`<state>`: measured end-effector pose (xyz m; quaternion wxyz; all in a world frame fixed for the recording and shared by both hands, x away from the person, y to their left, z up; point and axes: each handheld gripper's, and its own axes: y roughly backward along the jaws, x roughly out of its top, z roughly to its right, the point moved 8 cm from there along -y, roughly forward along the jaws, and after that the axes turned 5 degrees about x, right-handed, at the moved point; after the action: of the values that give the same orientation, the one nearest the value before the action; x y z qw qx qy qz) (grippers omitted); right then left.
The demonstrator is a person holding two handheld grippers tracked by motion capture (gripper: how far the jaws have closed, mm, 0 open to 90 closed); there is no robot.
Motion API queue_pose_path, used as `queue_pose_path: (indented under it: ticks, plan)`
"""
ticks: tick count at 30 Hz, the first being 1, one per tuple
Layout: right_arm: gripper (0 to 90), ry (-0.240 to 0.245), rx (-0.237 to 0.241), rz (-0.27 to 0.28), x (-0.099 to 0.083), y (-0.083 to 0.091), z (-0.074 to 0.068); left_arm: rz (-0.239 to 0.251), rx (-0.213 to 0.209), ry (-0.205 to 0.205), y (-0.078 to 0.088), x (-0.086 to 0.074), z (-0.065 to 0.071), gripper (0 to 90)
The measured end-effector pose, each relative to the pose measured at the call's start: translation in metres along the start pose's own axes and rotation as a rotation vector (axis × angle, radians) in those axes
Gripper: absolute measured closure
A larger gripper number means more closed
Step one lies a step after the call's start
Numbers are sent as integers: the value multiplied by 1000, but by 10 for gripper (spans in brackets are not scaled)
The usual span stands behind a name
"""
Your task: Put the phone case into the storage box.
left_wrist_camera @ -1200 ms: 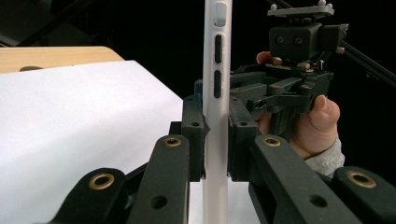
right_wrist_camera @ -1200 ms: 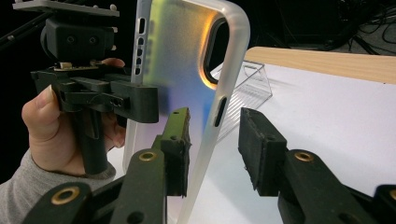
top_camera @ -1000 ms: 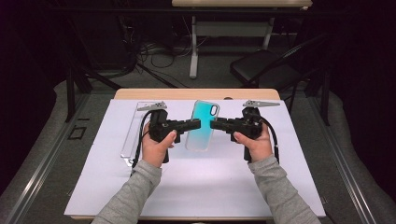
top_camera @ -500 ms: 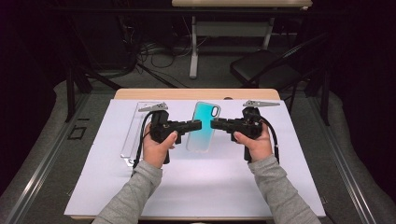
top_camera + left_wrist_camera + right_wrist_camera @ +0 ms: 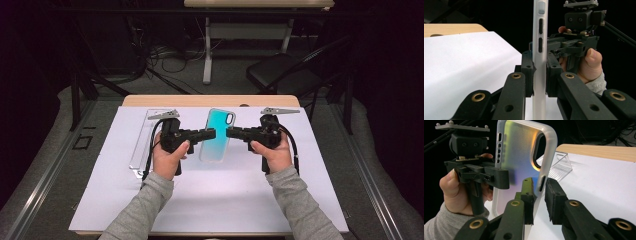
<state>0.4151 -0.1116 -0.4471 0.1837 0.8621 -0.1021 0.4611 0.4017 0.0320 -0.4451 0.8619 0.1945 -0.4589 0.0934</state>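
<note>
Left gripper (image 5: 539, 72) is clamped on the phone case (image 5: 217, 135). Right gripper (image 5: 537, 195) has been closing around its edge, pads not quite touching; a skewed pinch could twist it loose.

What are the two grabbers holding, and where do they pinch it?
The left gripper pinches the phone case by its long side edge, lifted off the table. The right gripper has been closing around the opposite edge; a gap shows beside one finger.
</note>
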Motion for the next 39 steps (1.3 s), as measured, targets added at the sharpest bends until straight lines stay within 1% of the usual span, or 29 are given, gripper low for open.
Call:
queue_pose_path:
  ticks: [6,17,19,39]
  plan:
    - [800,-3,6,4,0,0,0,4,0,-2,0,0,0,812]
    - [818,-32,24,17,1,1,1,4,1,-3,0,0,0,812]
    - [822,-46,30,20,1,1,0,4,1,-4,0,0,0,813]
    - [832,-62,38,37,0,1,1,7,10,-8,0,1,-1,813]
